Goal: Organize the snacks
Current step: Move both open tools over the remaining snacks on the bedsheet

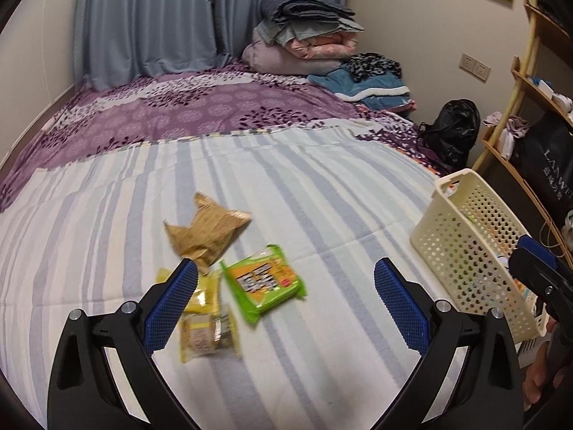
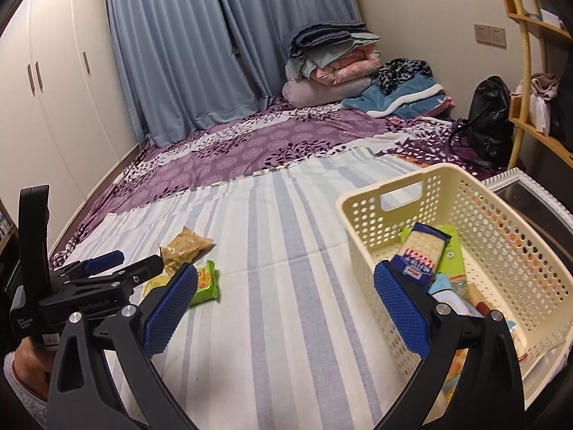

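Loose snack packets lie on the striped sheet (image 1: pixel 322 215): a tan crinkled bag (image 1: pixel 206 229), a green-and-orange packet (image 1: pixel 265 283), and two yellow packets (image 1: pixel 206 322) stacked close together. My left gripper (image 1: pixel 286 283) hangs open above them, nothing between its blue pads. A cream perforated basket (image 2: pixel 379 243) stands on the right of the bed and holds several packets, among them a blue cracker pack (image 2: pixel 422 254). My right gripper (image 2: pixel 286 283) is open beside the basket's near left wall, holding nothing. The left gripper (image 2: pixel 121 267) also shows at the left edge of the right wrist view.
Folded quilts (image 1: pixel 304 36) and a blue blanket (image 1: pixel 361 84) are piled at the bed's far end. A black bag (image 1: pixel 451 132) and a wooden shelf (image 1: pixel 519 114) stand to the right. A white wardrobe (image 2: pixel 53 89) lines the left wall, blue curtains (image 2: pixel 179 53) behind.
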{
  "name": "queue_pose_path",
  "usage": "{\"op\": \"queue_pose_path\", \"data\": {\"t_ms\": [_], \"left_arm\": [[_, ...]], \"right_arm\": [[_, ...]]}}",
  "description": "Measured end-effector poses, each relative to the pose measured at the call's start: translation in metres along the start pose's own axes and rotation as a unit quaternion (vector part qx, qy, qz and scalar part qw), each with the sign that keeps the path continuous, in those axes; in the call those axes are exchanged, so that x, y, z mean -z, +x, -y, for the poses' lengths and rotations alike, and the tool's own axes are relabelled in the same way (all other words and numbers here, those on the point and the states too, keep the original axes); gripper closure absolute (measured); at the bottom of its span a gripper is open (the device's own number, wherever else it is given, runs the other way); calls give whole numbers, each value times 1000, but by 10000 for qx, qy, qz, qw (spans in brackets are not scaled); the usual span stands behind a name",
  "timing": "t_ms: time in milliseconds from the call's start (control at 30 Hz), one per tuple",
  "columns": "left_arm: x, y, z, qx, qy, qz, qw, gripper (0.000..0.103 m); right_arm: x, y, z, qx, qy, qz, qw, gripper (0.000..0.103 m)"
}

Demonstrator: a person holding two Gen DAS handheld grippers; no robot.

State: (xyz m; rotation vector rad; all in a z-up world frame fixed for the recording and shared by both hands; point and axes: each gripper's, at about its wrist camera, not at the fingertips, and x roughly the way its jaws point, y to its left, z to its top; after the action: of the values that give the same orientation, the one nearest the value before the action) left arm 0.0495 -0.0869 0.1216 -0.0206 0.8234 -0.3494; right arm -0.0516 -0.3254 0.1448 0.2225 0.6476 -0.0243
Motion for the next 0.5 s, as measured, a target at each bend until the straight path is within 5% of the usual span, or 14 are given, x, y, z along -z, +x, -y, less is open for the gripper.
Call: {"op": "queue_pose_path", "data": {"t_ms": [500], "left_arm": [[26,12,-76,-450,-739,-348,9956,3]], "right_arm": [[14,26,-25,-242,-215,-375,9988,5]]}}
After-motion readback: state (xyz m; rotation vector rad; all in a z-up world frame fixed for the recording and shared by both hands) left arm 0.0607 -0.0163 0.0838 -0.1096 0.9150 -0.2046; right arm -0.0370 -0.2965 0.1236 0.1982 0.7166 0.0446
